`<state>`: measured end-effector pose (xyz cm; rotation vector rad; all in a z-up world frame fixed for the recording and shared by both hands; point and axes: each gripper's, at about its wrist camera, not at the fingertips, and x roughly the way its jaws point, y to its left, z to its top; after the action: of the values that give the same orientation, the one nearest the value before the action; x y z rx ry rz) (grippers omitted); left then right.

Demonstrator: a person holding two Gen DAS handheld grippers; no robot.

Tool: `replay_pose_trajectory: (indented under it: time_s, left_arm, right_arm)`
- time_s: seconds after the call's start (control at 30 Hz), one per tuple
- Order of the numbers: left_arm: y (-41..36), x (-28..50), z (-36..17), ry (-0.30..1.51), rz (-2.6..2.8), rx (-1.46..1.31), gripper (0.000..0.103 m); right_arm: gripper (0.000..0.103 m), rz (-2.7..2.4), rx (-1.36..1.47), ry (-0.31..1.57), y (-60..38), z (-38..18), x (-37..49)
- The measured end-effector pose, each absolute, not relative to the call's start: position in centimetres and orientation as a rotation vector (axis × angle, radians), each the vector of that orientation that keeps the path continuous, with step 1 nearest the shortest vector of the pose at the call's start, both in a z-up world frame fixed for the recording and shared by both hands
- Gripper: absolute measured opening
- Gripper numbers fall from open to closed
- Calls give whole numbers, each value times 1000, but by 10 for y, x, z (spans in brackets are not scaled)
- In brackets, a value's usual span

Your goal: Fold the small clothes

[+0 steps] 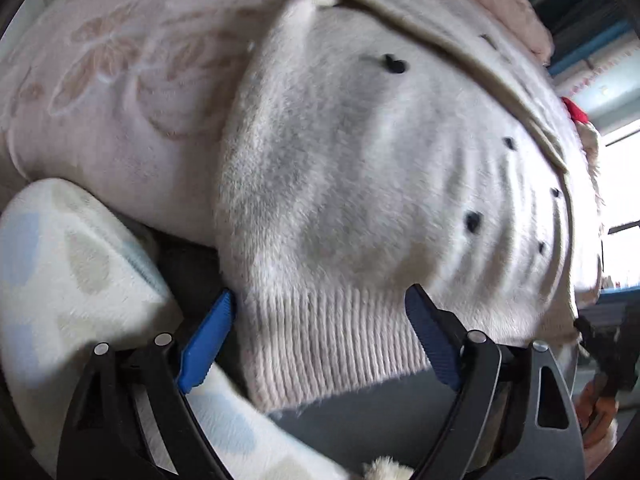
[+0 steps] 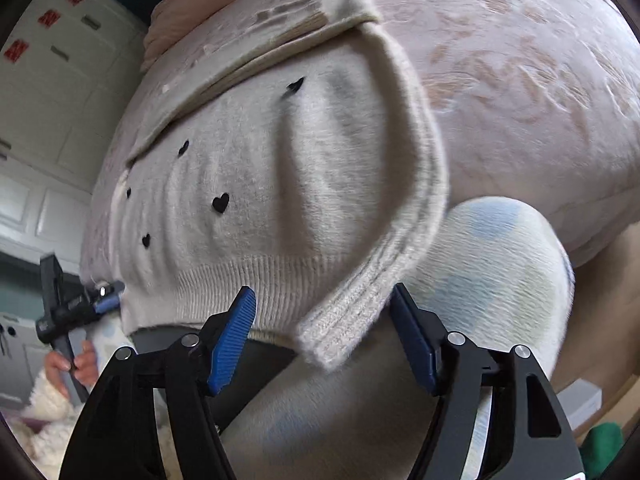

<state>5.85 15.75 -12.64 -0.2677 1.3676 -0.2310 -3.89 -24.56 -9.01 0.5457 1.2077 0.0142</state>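
I am holding my left gripper [image 1: 320, 308] wide open over the ribbed hem of a cream sweater [image 1: 360, 168] with small black hearts, which is lying spread on a pink blanket [image 1: 100, 80]. My right gripper [image 2: 322, 308] is gaping too, its blue fingers [image 2: 232, 340] straddling the sleeve cuff [image 2: 340, 332], beside a dotted fleece roll [image 2: 500, 264].

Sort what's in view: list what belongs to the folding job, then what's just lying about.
Job: white heart-dotted sweater; left gripper and right gripper, both open at its ribbed hem.

Lying about: pink floral blanket; blue-spotted fleece; white cabinets.
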Motion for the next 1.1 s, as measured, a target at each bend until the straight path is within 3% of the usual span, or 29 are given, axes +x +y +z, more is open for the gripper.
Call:
replay_pose_trajectory:
  time_s: [0.07,0.1,0.13,0.17,0.2,0.47,0.7,0.9,1.1]
  left_arm:
    - [155,63,-131,1371,-226,-273,84]
    - [153,64,-133,1379,-227,-267,78]
    - [153,64,-135,1390,-228,-265,57]
    - [151,63,-139,1433,-285,-302,43]
    - [153,62,-143,1474,-343,-352,16]
    - [190,24,-53,1318,-451,-442,12]
    - [201,24,55,1101,-542,-477,12]
    - [183,87,110,947,-575,-478,12]
    - [151,198,110,907,-487,-419,12]
  right_arm:
    - [64,11,491,1214,-234,-93,-35]
    - [45,14,470,1224,-230,-93,-36]
    - [15,15,463,1237,-228,-95,-35]
    - [5,13,471,1257,-227,-99,-34]
    - [6,3,491,1262,-228,-100,-37]
    - [4,51,494,1124,-251,-44,-77]
    - [4,73,536,836,-287,65,-84]
    - [4,115,503,599,-303,135,-39]
    - [4,114,524,571,-322,130,76]
